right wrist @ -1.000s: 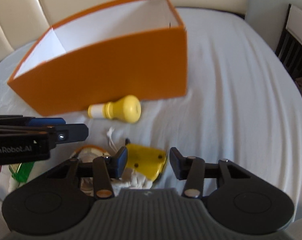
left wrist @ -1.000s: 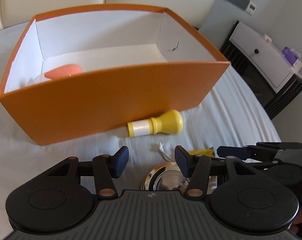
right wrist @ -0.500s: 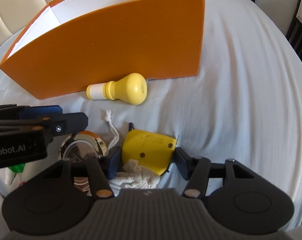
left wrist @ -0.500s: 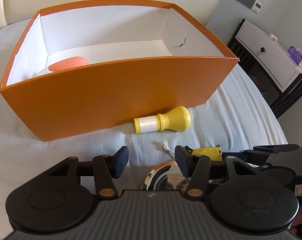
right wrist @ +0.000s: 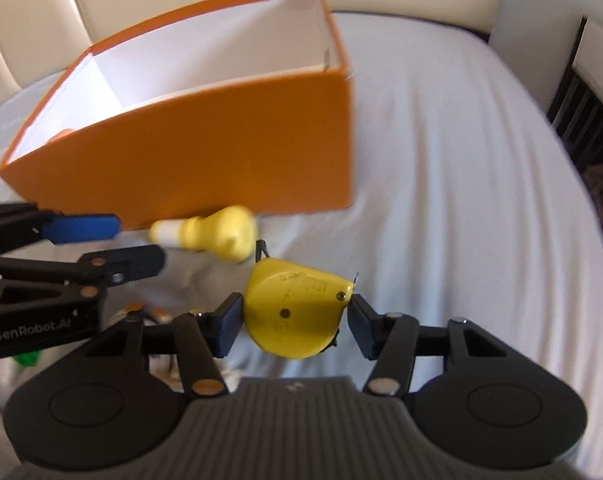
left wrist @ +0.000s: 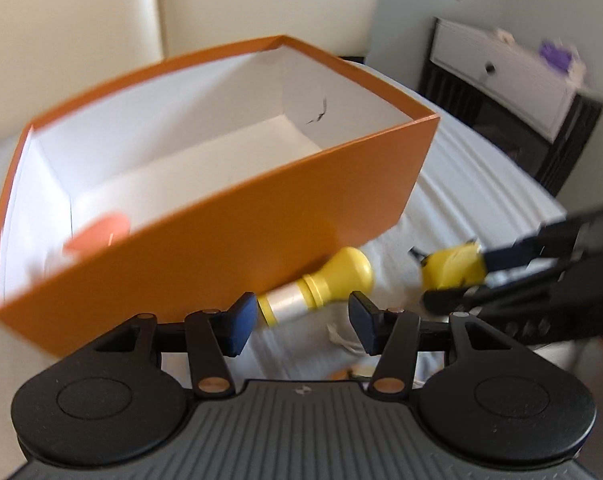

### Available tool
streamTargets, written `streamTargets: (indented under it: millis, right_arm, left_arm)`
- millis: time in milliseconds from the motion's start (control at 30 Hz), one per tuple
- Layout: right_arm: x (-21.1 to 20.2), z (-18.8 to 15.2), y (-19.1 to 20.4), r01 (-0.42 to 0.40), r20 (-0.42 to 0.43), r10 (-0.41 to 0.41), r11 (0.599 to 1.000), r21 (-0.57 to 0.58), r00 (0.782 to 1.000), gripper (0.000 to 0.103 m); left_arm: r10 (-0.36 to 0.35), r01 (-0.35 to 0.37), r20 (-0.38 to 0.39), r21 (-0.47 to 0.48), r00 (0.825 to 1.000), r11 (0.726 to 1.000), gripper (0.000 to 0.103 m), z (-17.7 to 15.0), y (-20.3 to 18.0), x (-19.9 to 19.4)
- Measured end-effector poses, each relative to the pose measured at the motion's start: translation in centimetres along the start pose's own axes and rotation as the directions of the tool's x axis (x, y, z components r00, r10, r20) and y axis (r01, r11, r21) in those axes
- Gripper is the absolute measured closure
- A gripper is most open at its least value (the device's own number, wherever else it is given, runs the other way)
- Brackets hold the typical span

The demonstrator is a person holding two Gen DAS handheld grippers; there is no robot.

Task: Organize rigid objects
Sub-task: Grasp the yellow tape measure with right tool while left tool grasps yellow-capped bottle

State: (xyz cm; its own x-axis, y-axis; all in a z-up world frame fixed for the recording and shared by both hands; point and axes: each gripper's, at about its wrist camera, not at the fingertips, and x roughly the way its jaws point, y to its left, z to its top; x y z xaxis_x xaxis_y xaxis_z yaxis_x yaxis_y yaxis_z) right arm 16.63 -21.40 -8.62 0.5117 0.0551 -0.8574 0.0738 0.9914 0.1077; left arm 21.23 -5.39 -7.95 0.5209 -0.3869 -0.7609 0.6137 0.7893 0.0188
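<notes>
We see the right gripper (right wrist: pixel 295 318) w/ its fingers pinching a yellow plastic tape measure (right wrist: pixel 295 312), rounded on one side, small screws in its flat face, lifted above the white sheet (right wrist: pixel 441 200). The label on it is too blurred to read. The left gripper (left wrist: pixel 303 322) has fingers spread, nothing between the pads; seen from the right cam its black body reads "GenRobot.AI". Just ahead of it lies a yellow bulb-shaped stamp (left wrist: pixel 321 282) w/ a pale cylindrical band, on its side, touching or nearly touching the near wall of the orange cardboard box (left wrist: pixel 237 236). The box is rectangular, matte, white inside, open top; a salmon-coloured rounded object (left wrist: pixel 97 230) sits in its left corner. A white knotted cord (left wrist: pixel 341 338) lies on the sheet btw the left fingers.
</notes>
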Motion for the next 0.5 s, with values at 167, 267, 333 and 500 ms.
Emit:
streamTargets:
  millis: [167, 267, 333, 500]
  right_arm:
    - [1.4, 0.3, -1.7, -0.072, -0.034, 0.075, 0.993, 0.095, 0.997, 0.046]
    - [1.7, 0.2, -2.3, -0.086, -0.037, 0.091, 0.988, 0.131, 0.995, 0.046]
    - [1.9, 0.3, -2.8, -0.095, -0.034, 0.101, 0.982, 0.165, 0.994, 0.046]
    - [2.2, 0.4, -2.6, -0.089, -0.037, 0.095, 0.986, 0.142, 0.995, 0.046]
  left_arm:
    - [0.005, -0.004, -0.008, 0.194, 1.0, 0.981, 0.042, 0.1, -1.9, 1.6]
    - [0.008, -0.001, -0.024, 0.263, 1.0, 0.965, 0.042, -0.1, -2.4, 2.5]
    - [0.014, 0.0, -0.048, 0.285, 0.999, 0.958, 0.043, -0.2, -2.6, 3.3]
    - [0.07, -0.043, -0.055, 0.395, 0.996, 0.918, 0.044, -0.9, -4.6, 4.7]
